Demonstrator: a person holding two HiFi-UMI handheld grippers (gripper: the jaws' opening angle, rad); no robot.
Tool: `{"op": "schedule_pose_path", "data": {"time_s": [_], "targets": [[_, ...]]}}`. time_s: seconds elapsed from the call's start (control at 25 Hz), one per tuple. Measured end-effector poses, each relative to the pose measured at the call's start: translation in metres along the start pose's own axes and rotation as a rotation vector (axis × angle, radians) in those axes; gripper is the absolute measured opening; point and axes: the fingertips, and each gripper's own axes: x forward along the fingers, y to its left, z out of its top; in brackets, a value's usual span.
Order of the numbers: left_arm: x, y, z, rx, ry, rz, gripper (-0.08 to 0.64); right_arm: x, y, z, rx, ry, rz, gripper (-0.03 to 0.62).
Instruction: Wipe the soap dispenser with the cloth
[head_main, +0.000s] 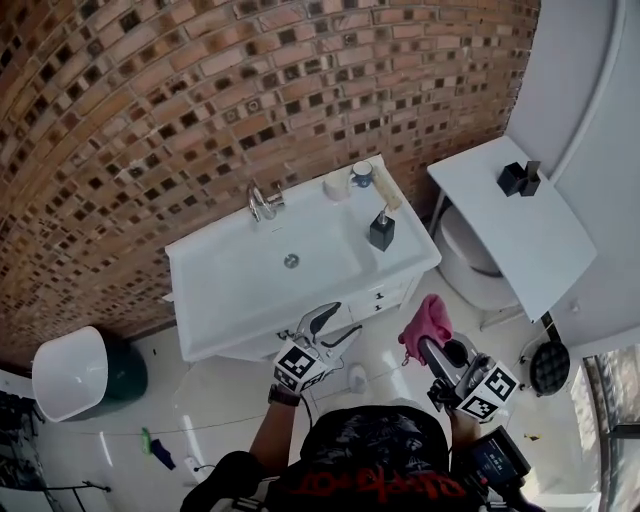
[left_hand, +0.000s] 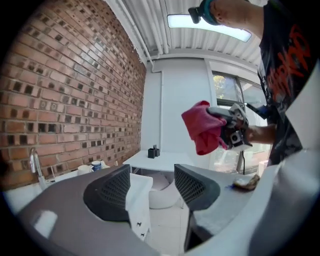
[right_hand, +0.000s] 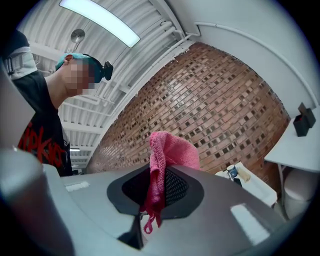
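Note:
The black soap dispenser (head_main: 381, 230) stands on the right end of the white sink (head_main: 230, 290), next to the brick wall. My left gripper (head_main: 343, 320) hangs in front of the sink's front edge, and its jaws are open with nothing between them (left_hand: 152, 182). My right gripper (head_main: 430, 346) is further right, over the floor, shut on a pink cloth (head_main: 425, 320). The cloth (right_hand: 167, 155) is bunched above the pinching jaws and a loose end hangs below them. In the left gripper view the cloth (left_hand: 202, 127) and the right gripper (left_hand: 231, 127) are held up in the air to the right.
A tap (head_main: 263, 203) and a cup (head_main: 362, 174) sit at the back of the sink. A white shelf (head_main: 520, 225) with a black holder (head_main: 518, 178) juts out at the right, over a toilet (head_main: 470, 265). A white bin (head_main: 70, 372) stands at the left.

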Motion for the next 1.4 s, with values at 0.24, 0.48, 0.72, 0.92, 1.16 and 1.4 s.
{"op": "schedule_pose_path", "data": {"time_s": [0.24, 0.48, 0.72, 0.92, 1.16, 1.4], "targets": [[0.070, 0.083, -0.025, 0.139, 0.130, -0.124, 0.347, 0.034, -0.051, 0.006, -0.006, 0.017, -0.098, 0.037], [0.163, 0.165, -0.056, 0.150, 0.253, -0.231, 0.347, 0.057, -0.124, 0.017, 0.020, 0.015, -0.141, 0.037], [0.251, 0.236, -0.112, 0.262, 0.519, -0.304, 0.350, 0.073, -0.217, 0.041, 0.067, -0.006, -0.137, 0.037], [0.285, 0.237, -0.131, 0.507, 0.693, -0.562, 0.368, 0.080, -0.272, 0.048, 0.086, 0.019, -0.135, 0.037], [0.298, 0.219, -0.163, 0.667, 0.848, -0.831, 0.350, 0.092, -0.287, 0.045, 0.119, 0.009, -0.195, 0.037], [0.304, 0.239, -0.151, 0.276, 0.785, -0.630, 0.333, 0.103, -0.281, 0.039, 0.117, 0.003, -0.238, 0.037]]}}
